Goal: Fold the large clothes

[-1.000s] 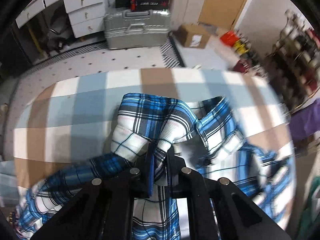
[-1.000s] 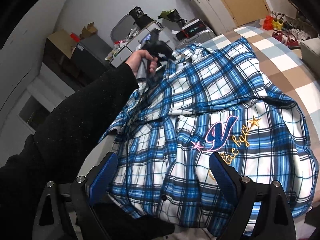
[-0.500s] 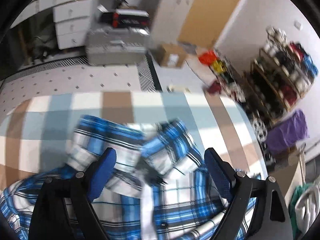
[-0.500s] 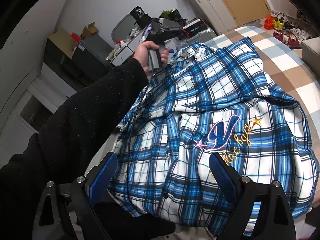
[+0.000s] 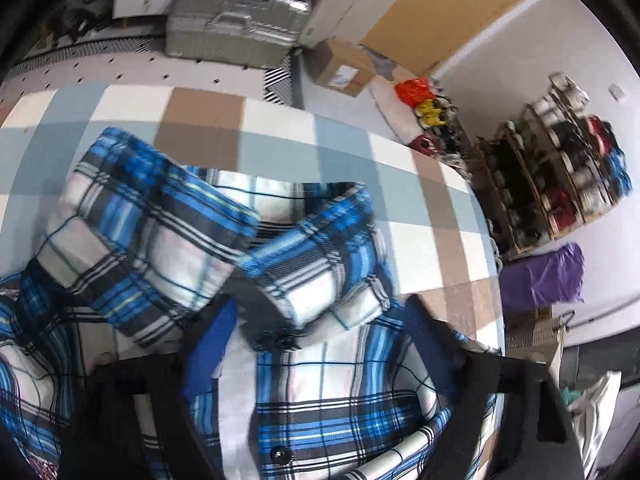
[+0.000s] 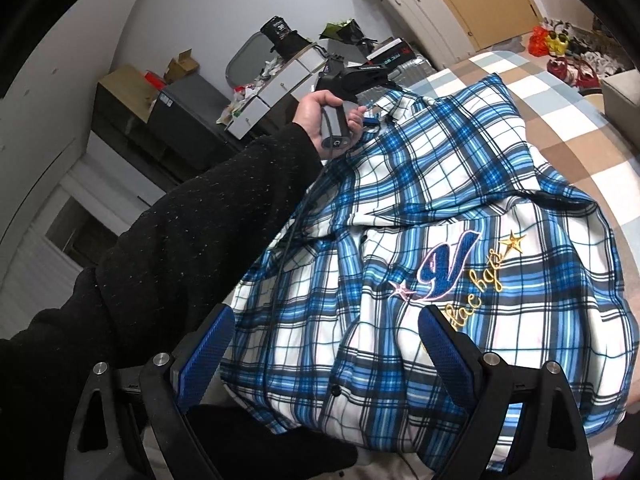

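A blue and white plaid shirt (image 6: 460, 208) with an embroidered "V" logo (image 6: 444, 264) lies spread on a checked bed cover (image 6: 560, 120). In the left wrist view its collar (image 5: 312, 248) and a folded sleeve (image 5: 152, 216) lie just ahead of my left gripper (image 5: 316, 320), which is open and holds nothing. My right gripper (image 6: 324, 336) is open over the shirt's lower part, empty. The person's hand (image 6: 320, 116) holds the left gripper at the shirt's far end near the collar.
The bed cover (image 5: 280, 132) is beige, white and pale blue. Past the bed stand a silver suitcase (image 5: 236, 28), a cardboard box (image 5: 344, 68), shoes on the floor (image 5: 428, 108) and a shoe rack (image 5: 560, 168). A black-sleeved arm (image 6: 180, 248) crosses the right wrist view.
My left gripper was shut on a fold of shirt fabric a second ago; it has opened, let the fabric go and swung right. The right gripper has stayed open and still.
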